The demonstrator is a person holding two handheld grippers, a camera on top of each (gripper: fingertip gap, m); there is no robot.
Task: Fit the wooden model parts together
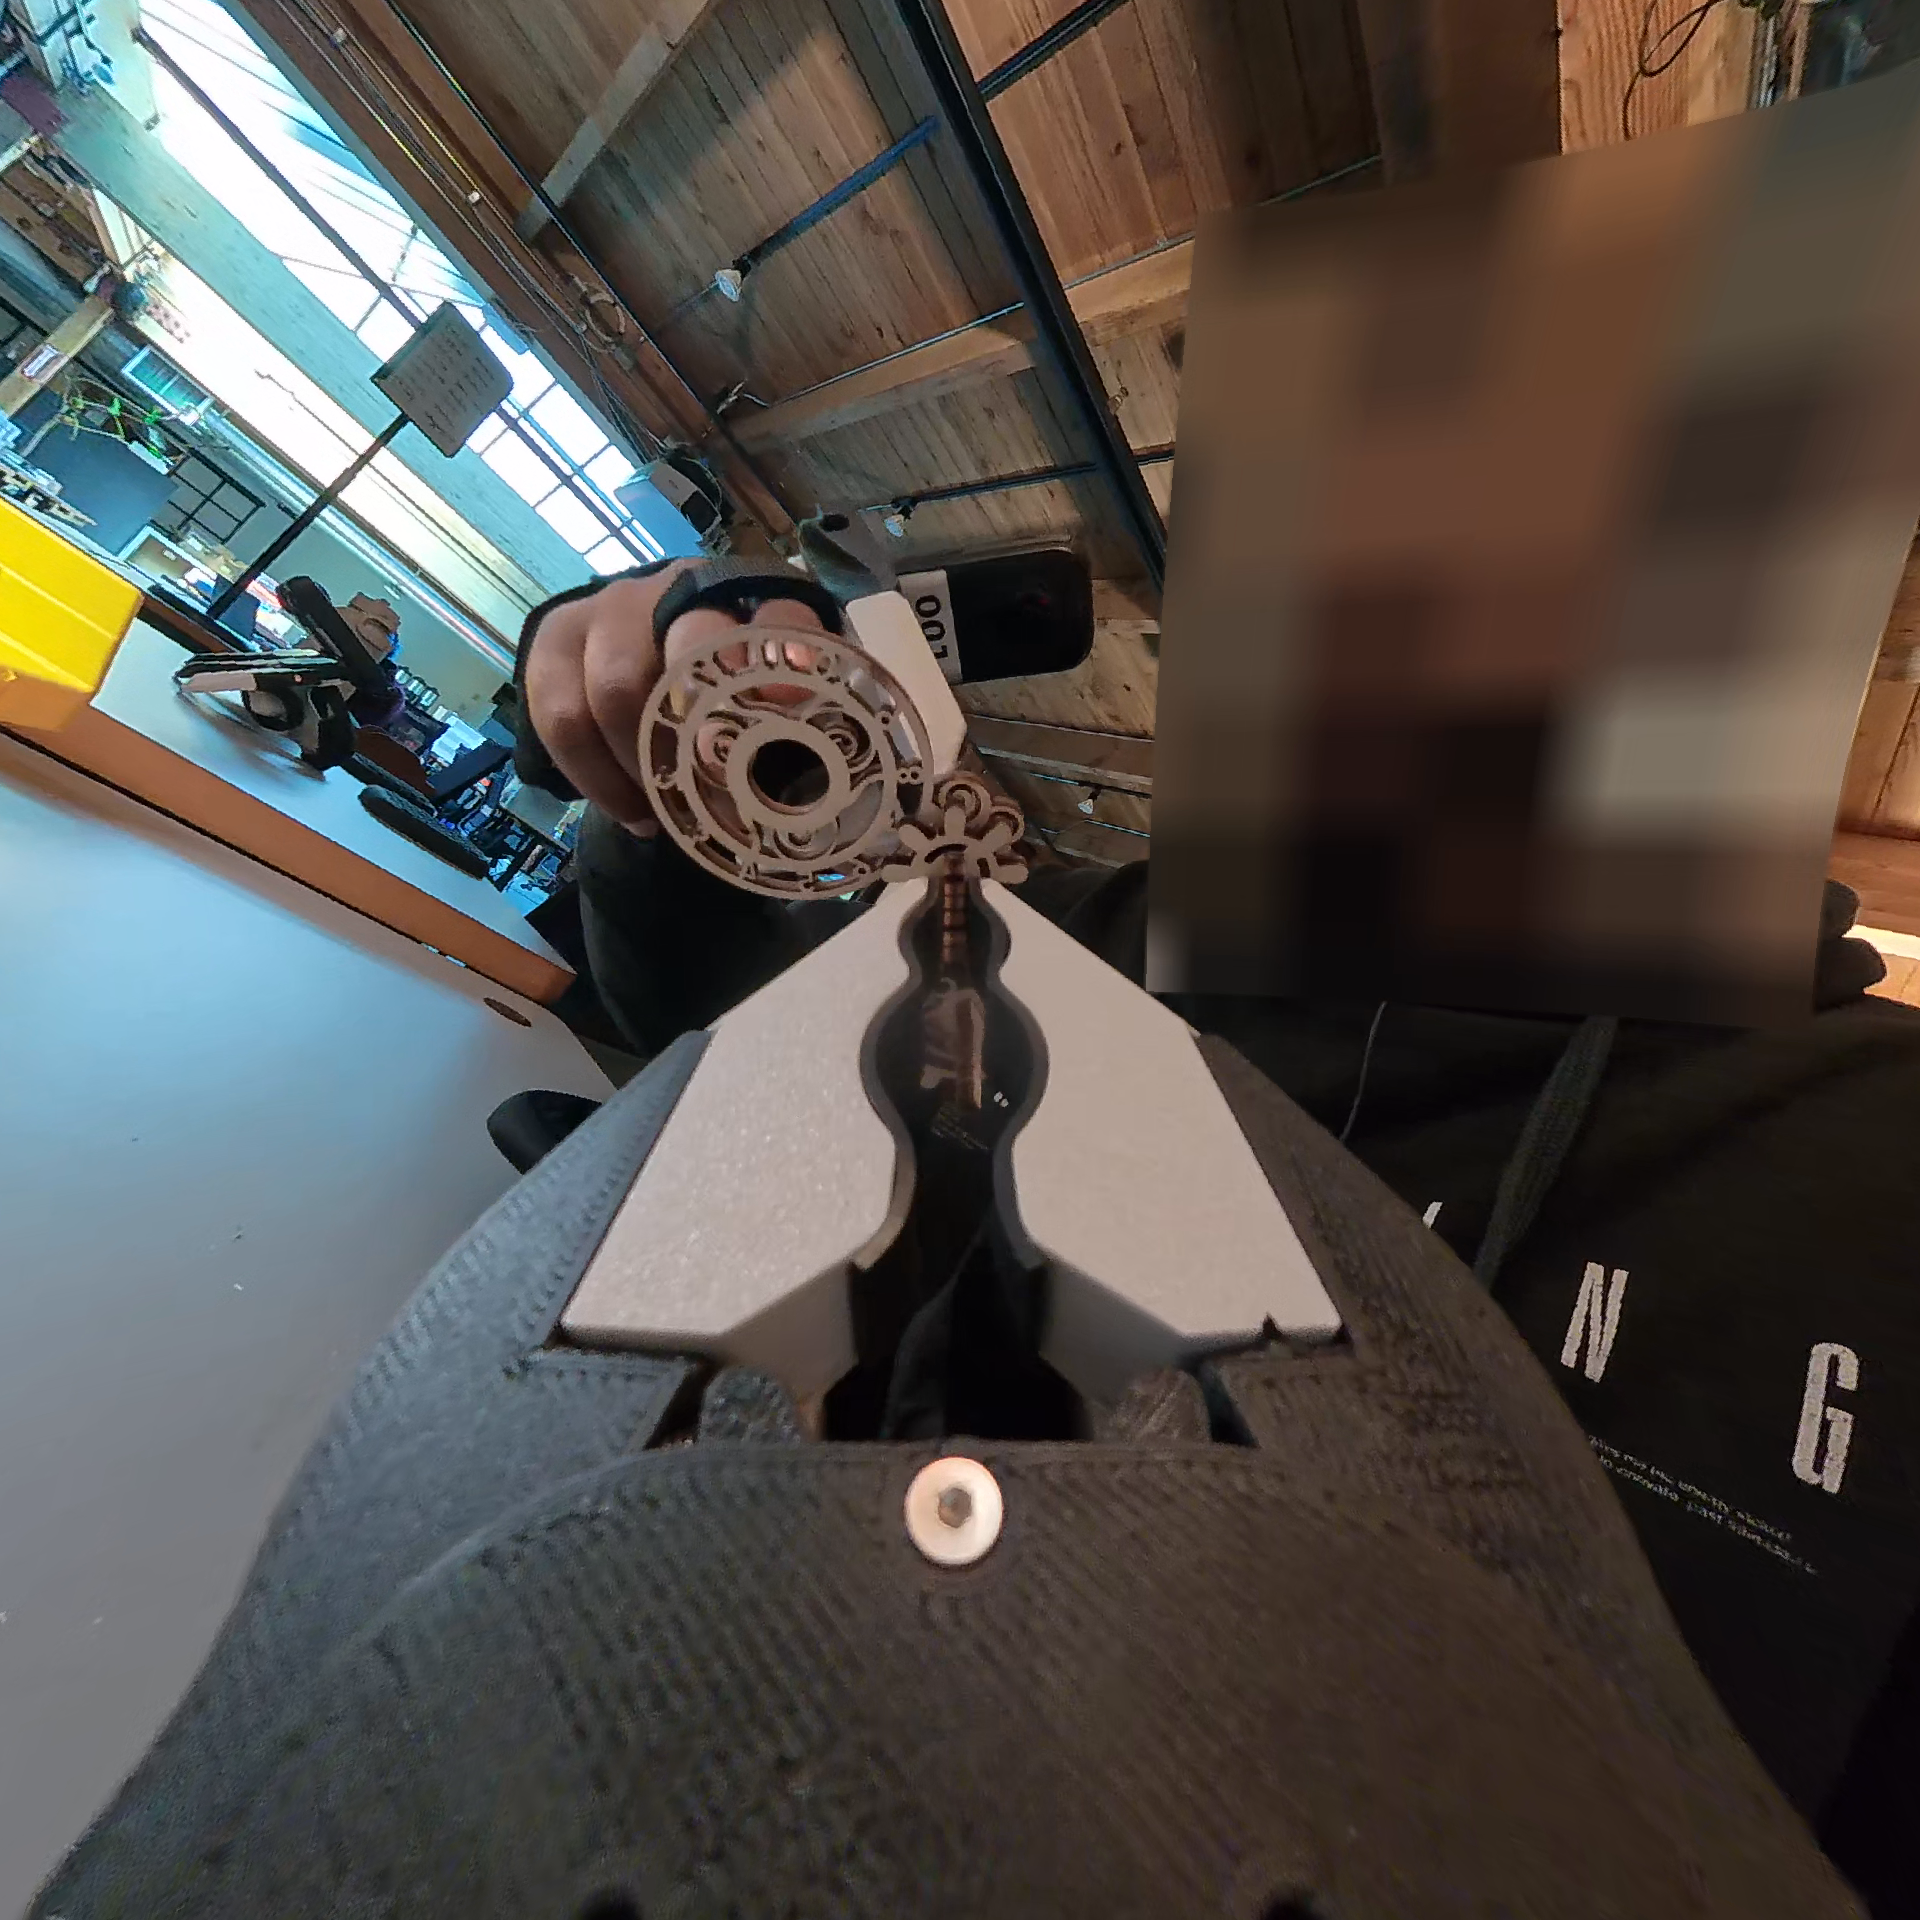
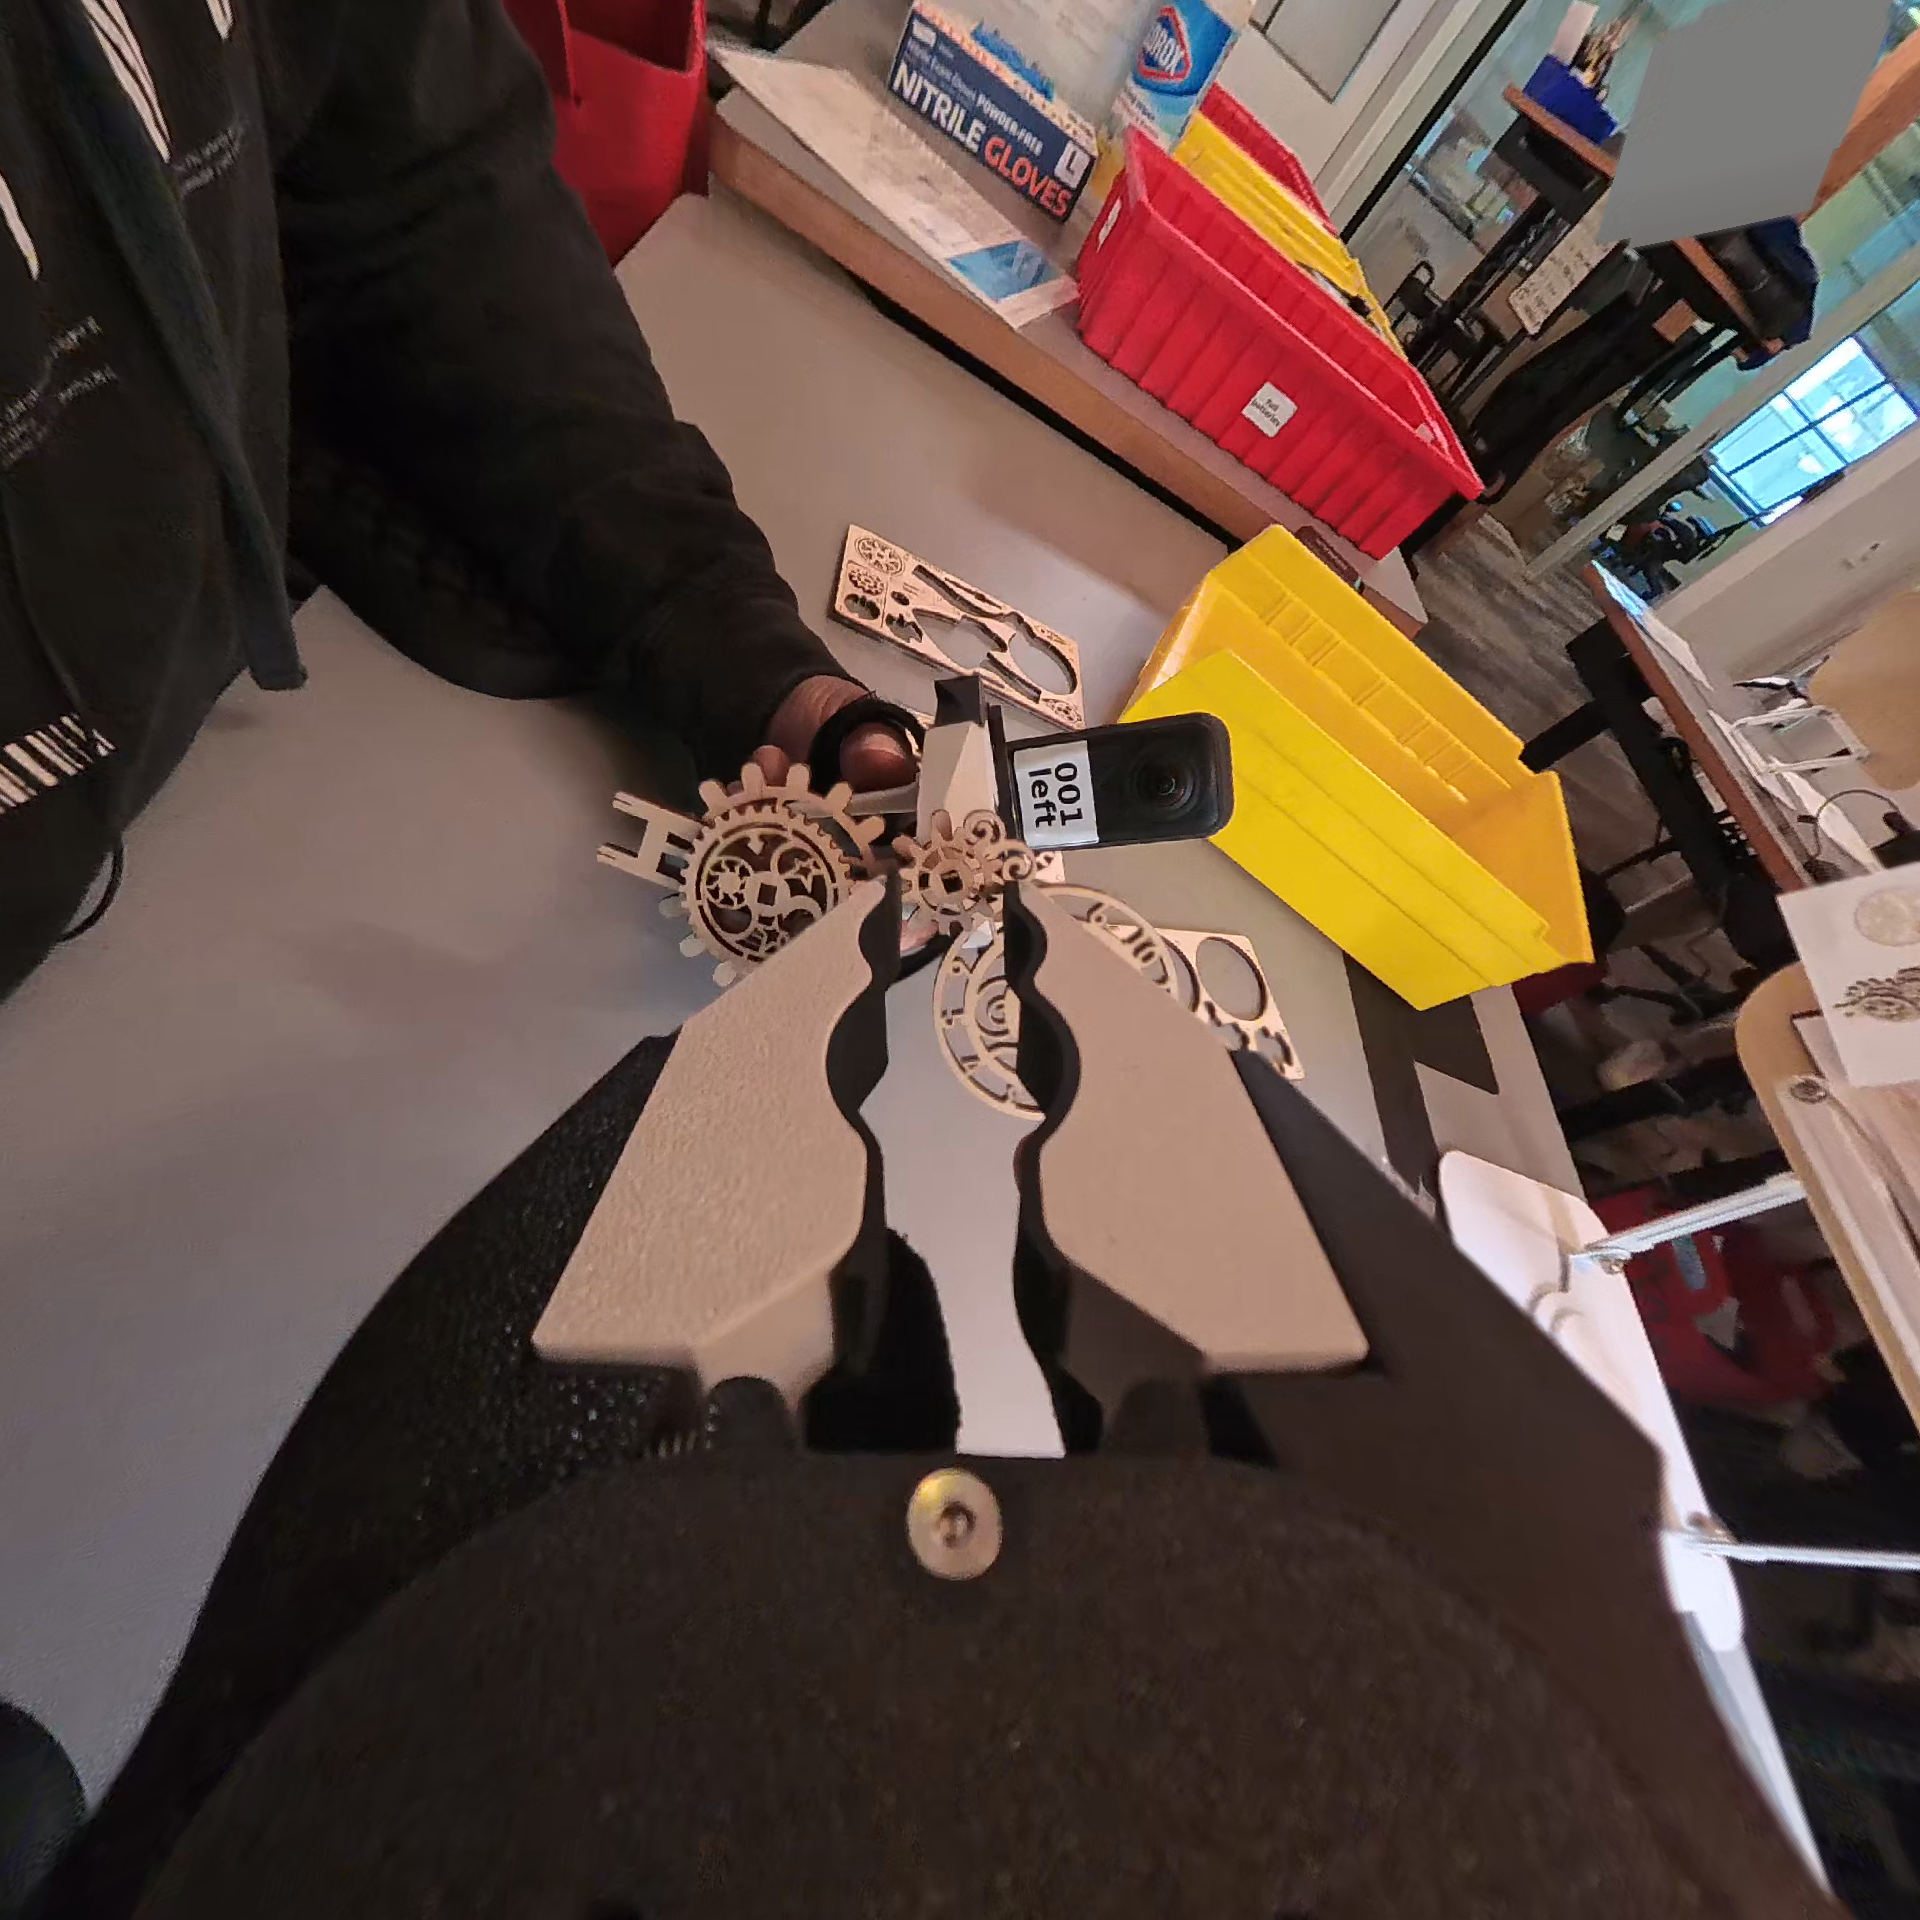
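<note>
The wooden gear assembly hung in the air above the grey desk, between the two tongs. The left tongs were nearly closed, pinching the stem of a small flower-shaped gear beside the large wheel. The right tongs were narrowly parted around the small gear; whether they gripped it, I could not tell. Cut-out wooden sheets lay on the desk near yellow bins.

Wooden model parts, held up and lying on the table

A fretwork wheel meets a small gear beside a bigger gear; two cut-out sheets lie flat below.
</note>
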